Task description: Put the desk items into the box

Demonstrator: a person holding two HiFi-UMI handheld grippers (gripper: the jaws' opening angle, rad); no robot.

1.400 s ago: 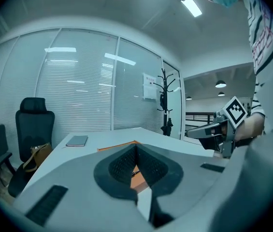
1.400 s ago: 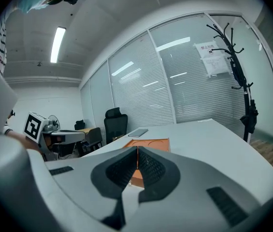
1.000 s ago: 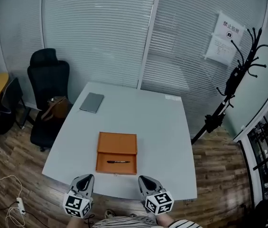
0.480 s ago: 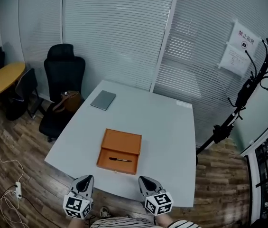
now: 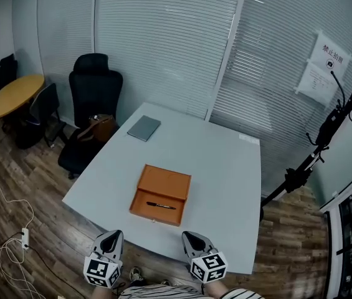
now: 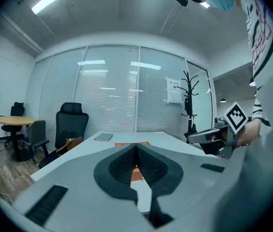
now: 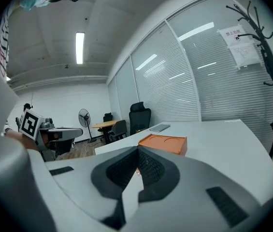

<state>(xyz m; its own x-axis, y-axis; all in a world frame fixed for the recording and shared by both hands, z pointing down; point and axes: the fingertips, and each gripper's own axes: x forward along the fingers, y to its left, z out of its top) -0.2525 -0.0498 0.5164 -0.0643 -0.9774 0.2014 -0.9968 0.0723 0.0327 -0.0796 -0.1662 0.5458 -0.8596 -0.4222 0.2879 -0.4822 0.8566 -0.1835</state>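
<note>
An orange box (image 5: 161, 195) lies open on the white table (image 5: 225, 173), with a black pen (image 5: 161, 205) in its near half. A grey notebook (image 5: 144, 128) rests at the table's far left corner. My left gripper (image 5: 114, 234) and right gripper (image 5: 187, 235) hang side by side short of the table's near edge, both shut and empty. In the left gripper view the left gripper (image 6: 136, 146) points at the box (image 6: 131, 143) and notebook (image 6: 103, 137). Past the right gripper (image 7: 137, 150) in its own view sit the box (image 7: 164, 142) and notebook (image 7: 160, 127).
A black office chair (image 5: 95, 92) with a brown bag (image 5: 99, 128) on it stands at the table's left. A round yellow table (image 5: 14, 95) is further left, a black coat stand (image 5: 331, 129) at the right. Cables (image 5: 1, 248) trail on the wooden floor. Blinds cover the glass wall behind.
The head view has swung left and pulled back a little, so the table and box sit further right and smaller. Both grippers keep their place, still shut.
</note>
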